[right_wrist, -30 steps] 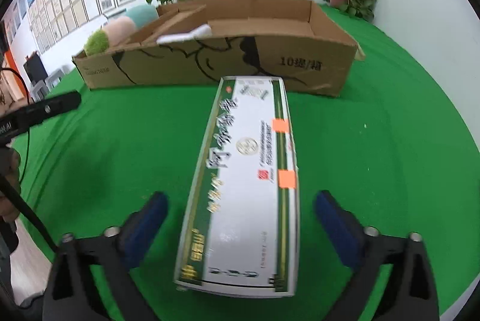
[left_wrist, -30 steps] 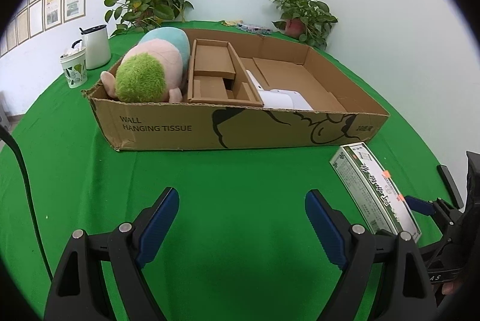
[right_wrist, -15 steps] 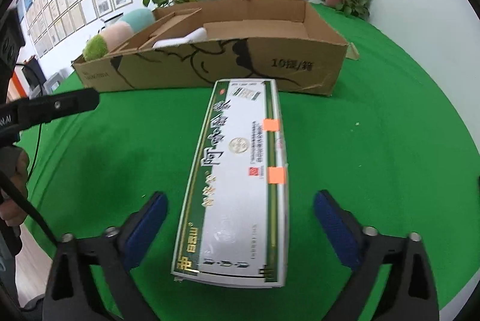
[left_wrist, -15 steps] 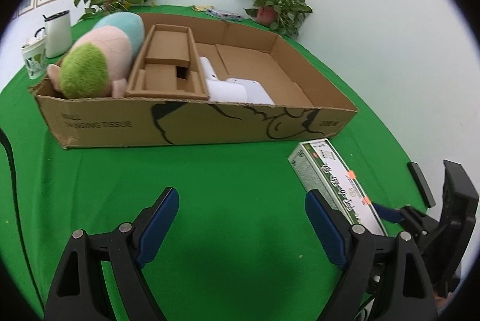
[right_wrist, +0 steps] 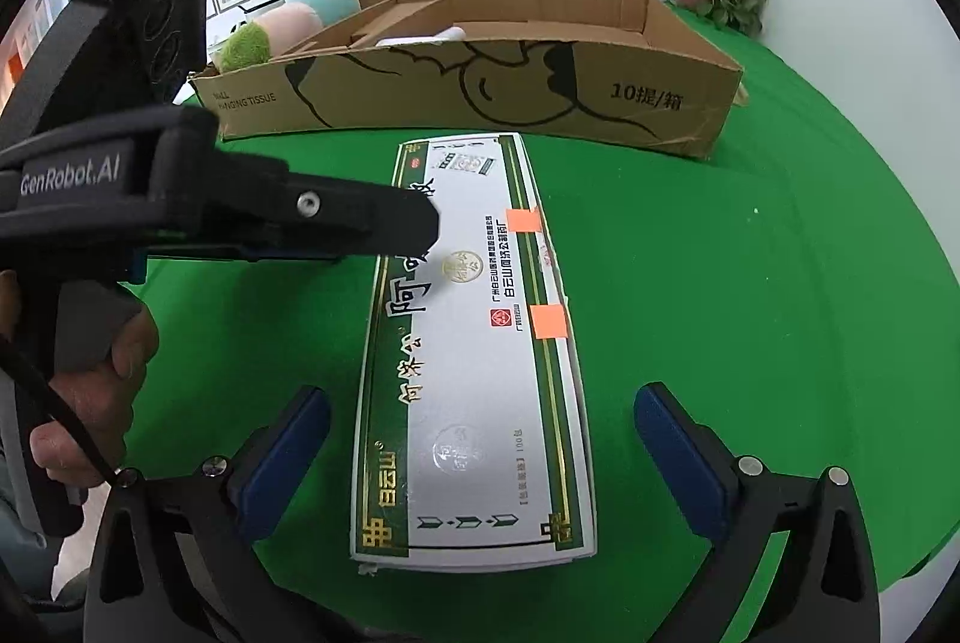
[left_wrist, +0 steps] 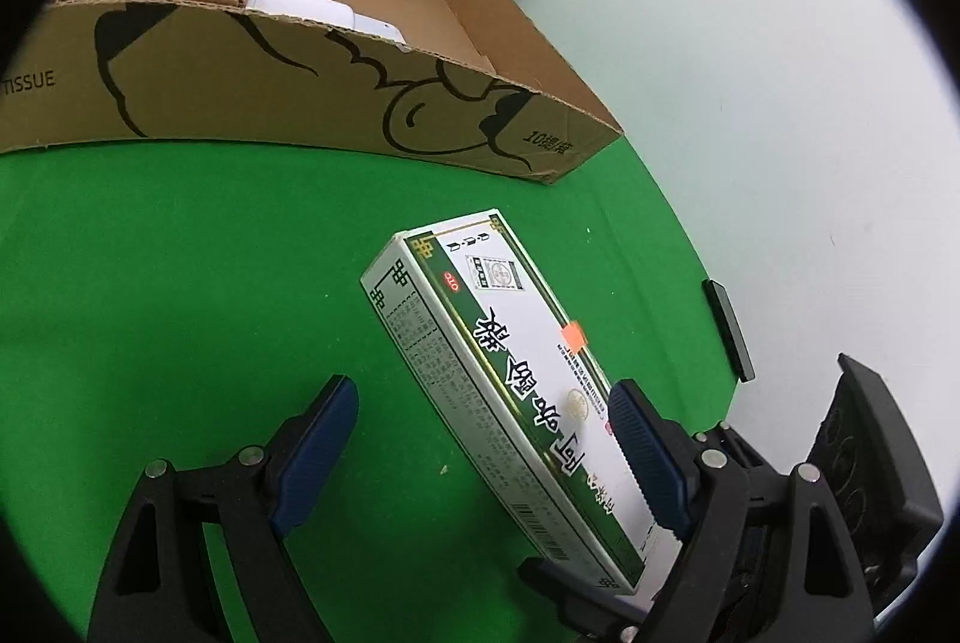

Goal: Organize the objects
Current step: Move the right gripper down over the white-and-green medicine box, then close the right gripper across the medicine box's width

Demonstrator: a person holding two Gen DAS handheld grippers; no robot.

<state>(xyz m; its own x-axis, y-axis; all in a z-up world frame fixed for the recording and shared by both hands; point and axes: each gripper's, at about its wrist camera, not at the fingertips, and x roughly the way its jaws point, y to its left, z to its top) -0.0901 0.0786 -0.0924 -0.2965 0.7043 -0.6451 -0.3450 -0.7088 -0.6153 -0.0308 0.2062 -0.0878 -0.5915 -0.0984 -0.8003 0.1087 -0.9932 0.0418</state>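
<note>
Long white-and-green box (right_wrist: 474, 361) lies flat on the green table (right_wrist: 750, 319), printed in Chinese, "100" near its close end, two orange stickers (right_wrist: 549, 322) on top. Long axis runs from the right gripper (right_wrist: 480, 457) toward the cardboard carton (right_wrist: 540, 96), marked "HANGING TISSUE" and "10提/箱". Right jaws are opening, wide either side of the box, pads clear. Left gripper (left_wrist: 480, 454), body reading "GenRobot.AI", is spread; one finger seems over the box top, contact unclear. Bare cloth right of the box up to the table edge.
</note>
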